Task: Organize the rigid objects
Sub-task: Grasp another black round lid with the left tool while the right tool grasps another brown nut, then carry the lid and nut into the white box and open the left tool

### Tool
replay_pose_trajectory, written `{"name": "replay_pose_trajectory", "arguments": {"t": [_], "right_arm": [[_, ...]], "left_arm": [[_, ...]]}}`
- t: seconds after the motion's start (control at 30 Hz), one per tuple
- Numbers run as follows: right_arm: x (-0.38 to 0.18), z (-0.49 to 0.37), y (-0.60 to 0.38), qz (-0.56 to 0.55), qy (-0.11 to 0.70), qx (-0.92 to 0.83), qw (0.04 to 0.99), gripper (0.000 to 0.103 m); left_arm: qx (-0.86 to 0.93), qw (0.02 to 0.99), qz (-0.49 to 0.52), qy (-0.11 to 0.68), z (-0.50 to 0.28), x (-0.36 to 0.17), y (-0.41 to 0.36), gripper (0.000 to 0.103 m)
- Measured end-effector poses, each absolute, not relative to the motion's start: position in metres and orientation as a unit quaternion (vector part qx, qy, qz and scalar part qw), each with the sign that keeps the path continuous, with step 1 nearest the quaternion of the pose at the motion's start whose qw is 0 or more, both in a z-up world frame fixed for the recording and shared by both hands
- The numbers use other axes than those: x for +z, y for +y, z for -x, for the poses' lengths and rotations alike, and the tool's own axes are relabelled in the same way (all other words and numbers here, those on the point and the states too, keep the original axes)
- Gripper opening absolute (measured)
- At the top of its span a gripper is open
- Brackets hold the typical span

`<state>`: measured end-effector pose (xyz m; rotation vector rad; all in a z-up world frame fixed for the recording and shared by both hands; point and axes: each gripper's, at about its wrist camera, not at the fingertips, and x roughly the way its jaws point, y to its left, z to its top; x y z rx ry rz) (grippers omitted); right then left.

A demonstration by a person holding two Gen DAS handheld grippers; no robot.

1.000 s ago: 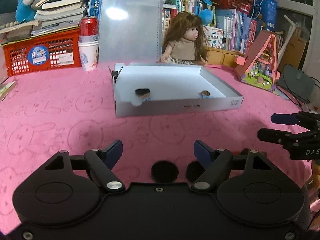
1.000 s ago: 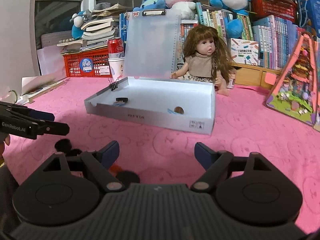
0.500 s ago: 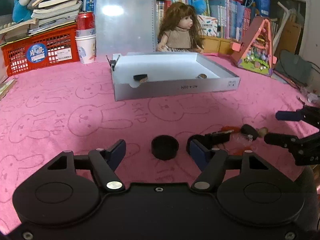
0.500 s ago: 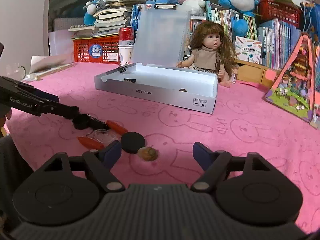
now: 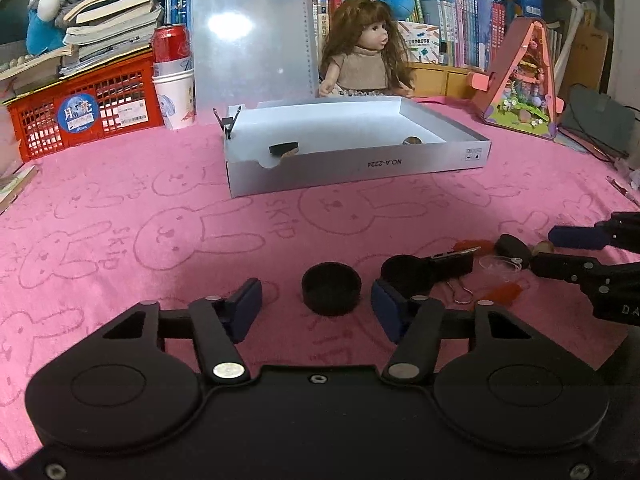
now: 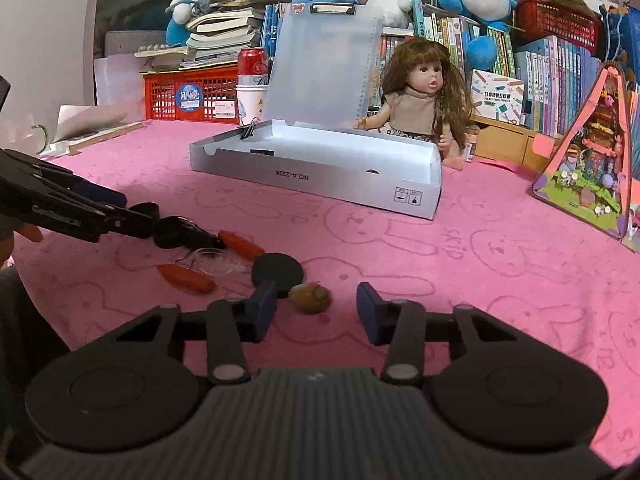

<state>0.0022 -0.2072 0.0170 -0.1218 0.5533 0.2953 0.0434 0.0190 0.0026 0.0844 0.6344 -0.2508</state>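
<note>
On the pink cloth, a black round cap (image 5: 331, 288) stands between the blue pads of my left gripper (image 5: 316, 310). Its jaws are closing and the pads are clear of the cap. A second black cap (image 5: 404, 268) and a binder clip (image 5: 452, 262) lie just right of it. In the right wrist view a small brown nut-like lump (image 6: 310, 298) sits between the pads of my right gripper (image 6: 316, 310). Those jaws are closing too, without touching it. A black disc (image 6: 277, 270) lies by its left finger. The open white box (image 5: 340, 168) holds two small items.
Orange pieces (image 6: 240, 240) and a clear round lid (image 6: 212, 258) lie in the same pile. Behind the box are a doll (image 5: 364, 64), a red crate (image 5: 88, 112), a can on paper cups (image 5: 172, 76) and a triangular toy house (image 5: 524, 84).
Both grippers have come down toward the pile and their jaws have narrowed. The black cap now sits between the left pads and the brown lump between the right pads.
</note>
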Motion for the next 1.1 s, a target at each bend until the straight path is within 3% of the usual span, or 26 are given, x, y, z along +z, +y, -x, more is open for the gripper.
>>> {"name": "replay_pose_trajectory", "arguments": {"t": [0.07,0.2,0.27,1.1], "right_arm": [[0.017,-0.002,-0.206,0.06,0.274,0.148,0.948,0.04],[0.016,-0.002,-0.205,0.061,0.275,0.151,0.948,0.035],[0.016,-0.002,-0.205,0.061,0.277,0.15,0.947,0.027],[0.049,-0.065,-0.21,-0.011,0.293,0.098,0.951,0.027]], "left_arm": [[-0.121,0.942,-0.042,0.309,-0.043,0.003,0.019,0.053],[-0.124,0.943,-0.039,0.307,-0.043,0.003,0.02,0.039],[-0.126,0.943,-0.038,0.307,-0.043,0.003,0.021,0.031],[-0.119,0.947,0.019,0.298,-0.096,0.044,0.023,0.03]]}}
